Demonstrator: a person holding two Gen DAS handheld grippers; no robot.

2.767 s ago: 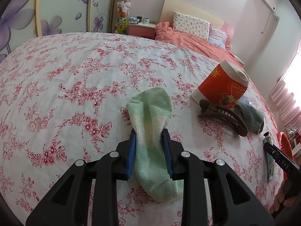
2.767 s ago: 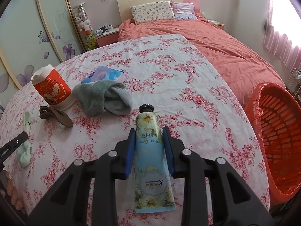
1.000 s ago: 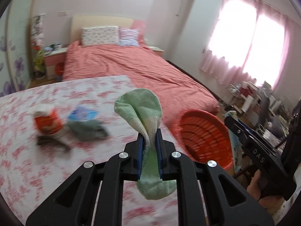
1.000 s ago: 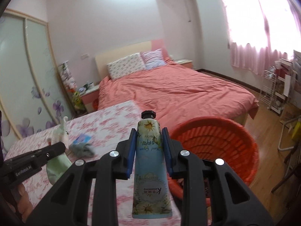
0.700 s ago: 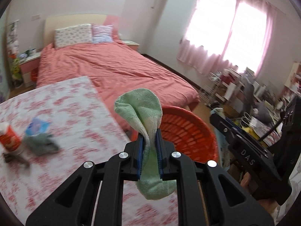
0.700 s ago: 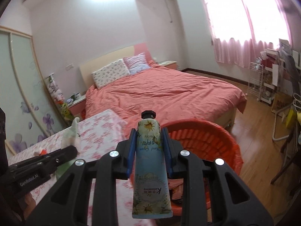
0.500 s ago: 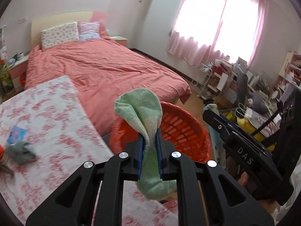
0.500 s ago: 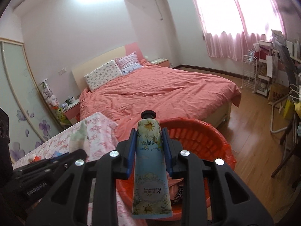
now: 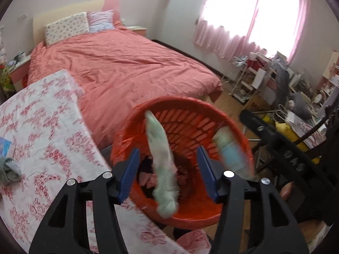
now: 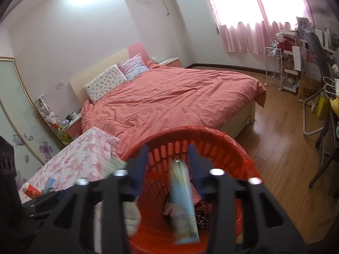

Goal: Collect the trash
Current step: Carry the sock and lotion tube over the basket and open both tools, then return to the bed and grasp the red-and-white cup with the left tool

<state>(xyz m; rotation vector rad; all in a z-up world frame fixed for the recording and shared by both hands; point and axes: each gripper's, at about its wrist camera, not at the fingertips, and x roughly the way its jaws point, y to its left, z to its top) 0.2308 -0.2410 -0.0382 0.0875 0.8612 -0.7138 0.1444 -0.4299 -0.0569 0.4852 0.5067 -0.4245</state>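
Note:
My left gripper (image 9: 168, 150) hangs over the orange basket (image 9: 211, 108), its jaws opening. The green sock (image 9: 163, 169) is loose between the blue pads (image 9: 129, 173), blurred and dropping into the basket. My right gripper (image 10: 168, 148) is over the same basket (image 10: 211, 132), jaws also opening. The hand-cream tube (image 10: 183, 201) slips free between its pads, blurred, above the clothes at the bottom. The left wrist view also catches the tube (image 9: 227, 150) falling at the basket's right side, under the right gripper's body (image 9: 275, 141).
A table with a floral cloth (image 9: 42, 127) stands left of the basket, with a grey sock (image 9: 9, 170) and a blue packet (image 9: 4, 146) on it. A red cup (image 10: 31, 191) is there too. Behind is a pink bed (image 10: 169, 97); wood floor (image 10: 281, 148) and shelves at right.
Both grippers have opened over the basket and sunk toward it. The green sock and the tube, clamped half a second ago, are now falling free.

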